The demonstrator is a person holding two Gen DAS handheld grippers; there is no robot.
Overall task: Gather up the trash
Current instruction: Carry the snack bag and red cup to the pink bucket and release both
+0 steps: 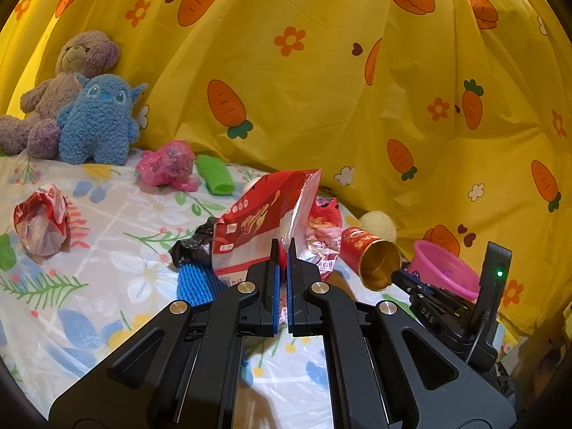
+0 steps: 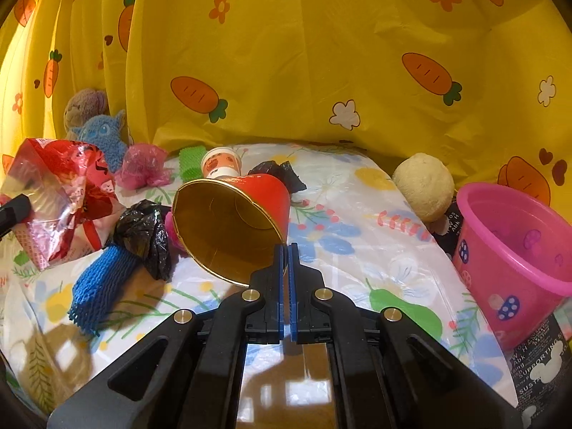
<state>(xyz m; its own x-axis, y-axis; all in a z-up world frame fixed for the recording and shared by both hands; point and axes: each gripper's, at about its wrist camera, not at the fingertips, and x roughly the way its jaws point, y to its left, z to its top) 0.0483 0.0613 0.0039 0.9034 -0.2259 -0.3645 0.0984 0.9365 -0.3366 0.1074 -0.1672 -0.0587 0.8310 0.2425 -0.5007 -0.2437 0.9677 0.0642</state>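
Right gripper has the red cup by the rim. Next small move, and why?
Probably swing the right gripper to the right, over the pink bucket, before letting go. Its jaws are shut on the rim of the red cup, the cup is tilted with its mouth toward the camera, and the bucket stands open on that side. The left gripper already holds a red bag.

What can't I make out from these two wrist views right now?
- Pink bucket: its bottom, hidden by its near wall in the right wrist view; in the left wrist view the right gripper covers part of it.
- Small white cup: lower part hidden behind the red cup.
- Snack bag: contents not visible.
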